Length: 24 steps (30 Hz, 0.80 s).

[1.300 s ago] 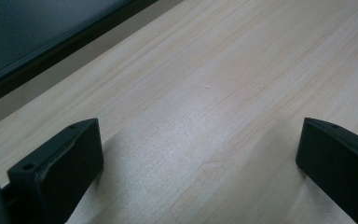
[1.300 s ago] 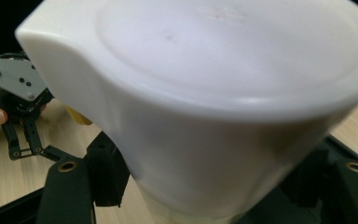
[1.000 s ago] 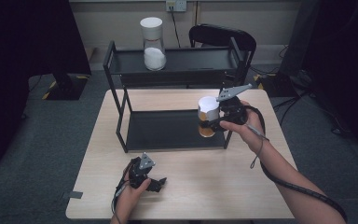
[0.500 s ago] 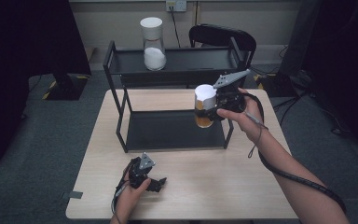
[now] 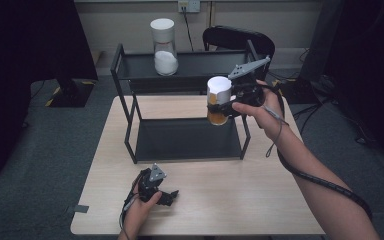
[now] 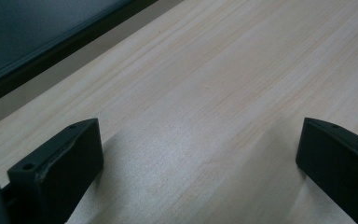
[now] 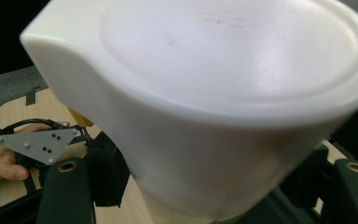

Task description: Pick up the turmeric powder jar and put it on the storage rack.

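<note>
On the pale wooden desk [image 5: 240, 200] stands a black two-tier metal shelf rack [image 5: 130, 130]. On its upper tier, towards the left, sits a clear glass jar with a white lid and white powder inside [image 5: 164, 40]. The right gripper [image 5: 232, 97] holds a second white-lidded jar with amber contents [image 5: 218, 100] in the air, above the right part of the lower tier and just in front of the upper one; its jaws are clamped on the jar's side. The left gripper [image 5: 167, 196] rests on the desk near the front edge, well apart from the rack, in the person's hand.

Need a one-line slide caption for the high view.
Right gripper holds a white-lidded jar above the rack's lower shelf; left gripper rests open.
</note>
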Each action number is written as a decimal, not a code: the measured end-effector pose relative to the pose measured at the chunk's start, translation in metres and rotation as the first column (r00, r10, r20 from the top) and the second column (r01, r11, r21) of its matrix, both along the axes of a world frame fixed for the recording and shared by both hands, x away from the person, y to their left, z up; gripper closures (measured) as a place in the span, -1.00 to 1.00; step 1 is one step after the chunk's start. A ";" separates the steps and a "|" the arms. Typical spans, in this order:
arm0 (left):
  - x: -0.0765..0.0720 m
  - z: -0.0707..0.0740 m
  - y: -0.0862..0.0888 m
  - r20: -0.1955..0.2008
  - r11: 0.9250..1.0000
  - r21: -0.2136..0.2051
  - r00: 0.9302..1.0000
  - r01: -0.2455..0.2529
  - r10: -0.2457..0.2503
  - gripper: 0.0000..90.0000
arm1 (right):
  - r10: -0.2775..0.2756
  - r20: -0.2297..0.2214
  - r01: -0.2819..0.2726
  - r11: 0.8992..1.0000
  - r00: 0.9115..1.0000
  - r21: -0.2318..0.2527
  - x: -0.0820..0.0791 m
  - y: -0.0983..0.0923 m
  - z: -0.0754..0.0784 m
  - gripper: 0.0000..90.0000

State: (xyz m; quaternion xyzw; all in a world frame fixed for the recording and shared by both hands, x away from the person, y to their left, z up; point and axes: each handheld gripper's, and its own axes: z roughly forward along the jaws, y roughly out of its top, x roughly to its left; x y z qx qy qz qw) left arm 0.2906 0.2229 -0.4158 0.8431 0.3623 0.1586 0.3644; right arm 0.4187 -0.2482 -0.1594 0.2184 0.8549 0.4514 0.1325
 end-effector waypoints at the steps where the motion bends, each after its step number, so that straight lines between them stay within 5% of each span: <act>1: 0.000 0.000 0.000 0.000 1.000 0.000 1.000 0.000 0.000 -1.00 | -0.001 0.001 0.001 1.000 1.000 -0.001 0.001 0.000 0.002 -0.33; 24: 0.000 0.000 0.000 0.001 1.000 0.000 1.000 0.001 -0.001 -1.00 | -0.019 0.024 0.019 1.000 1.000 -0.002 0.007 0.012 0.051 -0.33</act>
